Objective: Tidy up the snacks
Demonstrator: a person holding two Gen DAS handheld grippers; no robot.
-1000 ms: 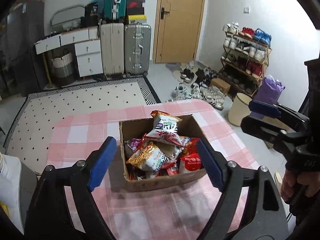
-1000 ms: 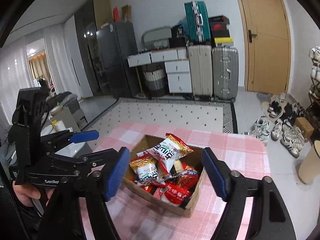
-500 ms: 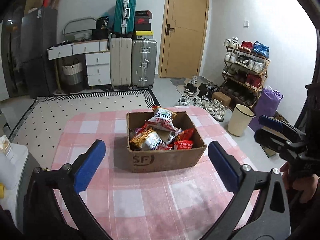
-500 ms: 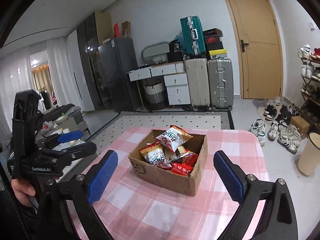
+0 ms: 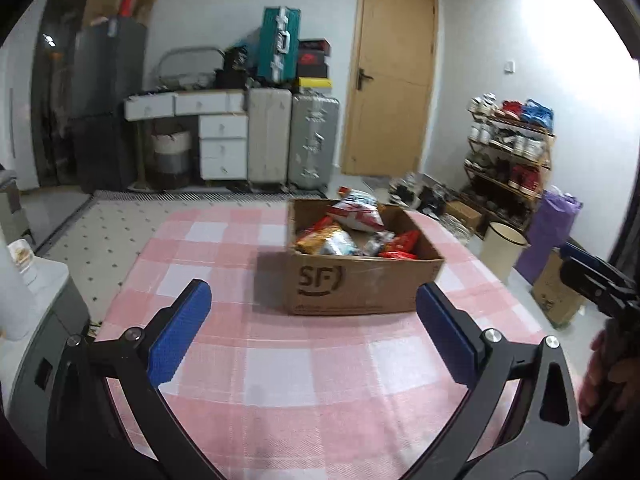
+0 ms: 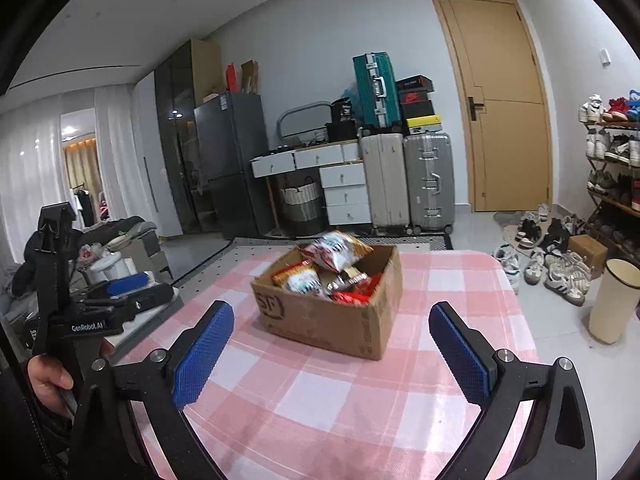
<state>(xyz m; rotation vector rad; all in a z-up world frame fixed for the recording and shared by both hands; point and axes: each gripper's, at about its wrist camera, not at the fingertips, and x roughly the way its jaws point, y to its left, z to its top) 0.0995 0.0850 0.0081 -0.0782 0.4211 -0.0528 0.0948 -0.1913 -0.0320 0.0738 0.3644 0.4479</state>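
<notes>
Snack packets (image 5: 352, 228), heaped in 1 open cardboard box (image 5: 360, 284) marked SF, box on pink checked tablecloth (image 5: 280, 380), left gripper (image 5: 316, 332) jaws wide with nothing between them, short of box, right gripper (image 6: 332, 352) likewise wide and empty, 2 silver suitcases (image 6: 408, 180) and door (image 6: 504, 104) behind.

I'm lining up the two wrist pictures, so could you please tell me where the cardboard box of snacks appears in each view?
Left wrist view: the cardboard box sits right of centre on the pink checked tablecloth, its printed side facing the camera.
Right wrist view: the cardboard box sits near the centre, turned so a corner points toward the camera.
Shared landmark: the teal suitcase stacked by the back wall.
</notes>
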